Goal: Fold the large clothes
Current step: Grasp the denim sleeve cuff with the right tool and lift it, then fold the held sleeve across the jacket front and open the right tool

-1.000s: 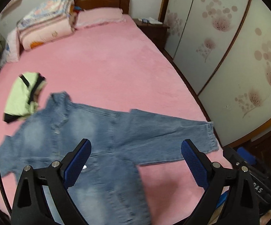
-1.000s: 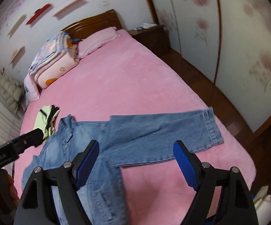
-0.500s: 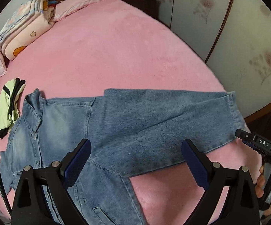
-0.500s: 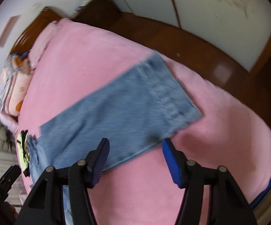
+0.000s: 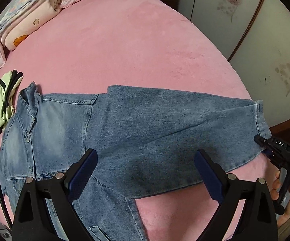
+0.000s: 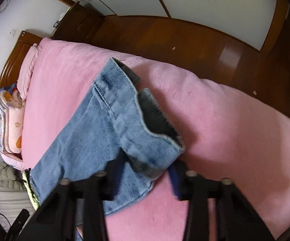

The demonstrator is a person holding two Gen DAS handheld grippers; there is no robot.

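My left gripper [image 5: 145, 172] hovers w/ jaws wide apart over the denim jacket [image 5: 109, 132], which lies flat on the pink bed [image 5: 125, 46]. My right gripper [image 6: 145, 176] is at the sleeve cuff [image 6: 145, 124], cuff bunched between its jaws; can't tell if clamped, view's blurred.

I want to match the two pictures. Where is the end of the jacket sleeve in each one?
Left wrist view: the sleeve cuff lies at the far right, at the bed's edge, touching the right tool.
Right wrist view: the sleeve cuff is in the middle, curled up, just ahead of the right tool.
Shared landmark: the folded quilt at the bed's head.
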